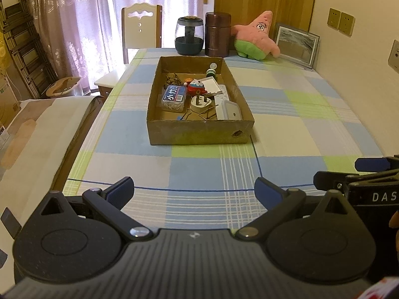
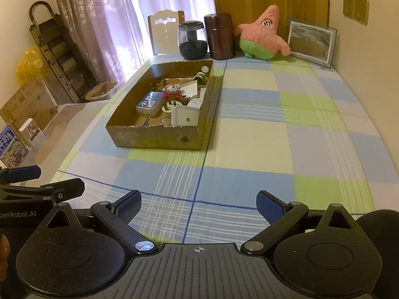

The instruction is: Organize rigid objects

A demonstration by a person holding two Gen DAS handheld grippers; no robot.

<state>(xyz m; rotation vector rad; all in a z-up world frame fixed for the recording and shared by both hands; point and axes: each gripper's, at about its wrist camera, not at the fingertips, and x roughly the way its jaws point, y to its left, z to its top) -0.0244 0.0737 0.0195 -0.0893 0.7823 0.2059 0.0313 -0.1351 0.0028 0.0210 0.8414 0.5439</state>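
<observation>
A shallow cardboard box (image 1: 199, 130) stands on the checked tablecloth, also in the right wrist view (image 2: 154, 137). It holds a blue-lidded clear case (image 1: 174, 97), a red and white toy (image 1: 197, 87), a white plug (image 1: 200, 103), a white power strip (image 1: 222, 94), a white square box (image 1: 230, 111) and a green striped ball (image 1: 210, 71). My left gripper (image 1: 194, 191) is open and empty, near the table's front edge. My right gripper (image 2: 199, 204) is open and empty beside it, to the right.
At the table's far end stand a dark glass jar (image 1: 189, 36), a brown canister (image 1: 217, 35), a pink starfish plush (image 1: 256, 36) and a framed picture (image 1: 296, 44). A chair (image 1: 141, 25) is behind the table. A bench (image 1: 37, 134) runs along the left.
</observation>
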